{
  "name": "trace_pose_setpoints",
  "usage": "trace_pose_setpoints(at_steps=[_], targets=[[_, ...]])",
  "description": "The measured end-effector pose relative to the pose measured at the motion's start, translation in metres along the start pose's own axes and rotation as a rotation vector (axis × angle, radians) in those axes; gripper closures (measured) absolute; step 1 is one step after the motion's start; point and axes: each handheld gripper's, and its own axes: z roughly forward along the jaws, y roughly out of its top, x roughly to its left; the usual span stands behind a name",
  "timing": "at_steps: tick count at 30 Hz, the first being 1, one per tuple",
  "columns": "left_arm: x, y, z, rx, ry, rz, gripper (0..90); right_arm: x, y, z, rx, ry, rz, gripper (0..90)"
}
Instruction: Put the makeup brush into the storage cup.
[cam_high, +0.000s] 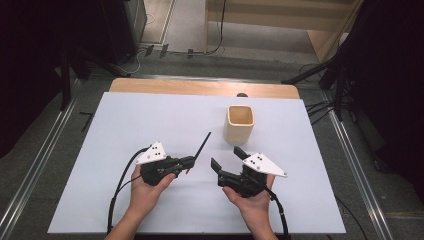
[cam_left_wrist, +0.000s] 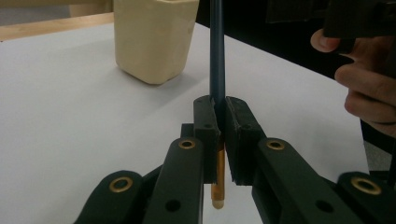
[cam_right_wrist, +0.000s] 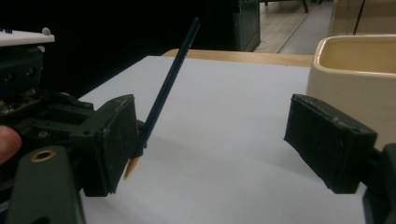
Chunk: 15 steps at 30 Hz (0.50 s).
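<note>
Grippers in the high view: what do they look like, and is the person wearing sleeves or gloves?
Both the left gripper and right gripper are black, each topped with a pale three-cornered plate dotted with small holes. A black cable trails from each toward the person. Brass-coloured rivets show on the jaw links. Forearms and hands are bare.

High view: we look fwd and down from above the near side, whole white bench in frame, floor at top. Left gripper view: we sit low, v. close behind its jaws at bottom centre, facing the cream cup at upper left, a hand at right edge. Right gripper view: also low and close, jaws at both lower corners, cup at right edge. All three share the cup, the bench top and the dark pencil.
</note>
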Motion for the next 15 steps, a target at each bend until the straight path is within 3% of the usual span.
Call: trace_pose_setpoints(at_steps=[4,10,11,15], targets=[[-0.004,-0.002,0.003,-0.025,-0.001,-0.009,84.6,0.004,-0.001,0.006,-0.026,0.035,0.059,27.4],[-0.009,-0.003,0.007,-0.048,0.001,-0.004,84.6,0.007,-0.004,0.012,-0.029,0.058,0.096,35.5],[-0.012,-0.004,0.009,-0.056,0.000,-0.002,84.5,0.008,-0.005,0.015,-0.032,0.078,0.124,40.0],[-0.017,-0.007,0.013,-0.068,-0.001,-0.004,84.6,0.009,-0.008,0.020,-0.020,0.113,0.133,44.2]])
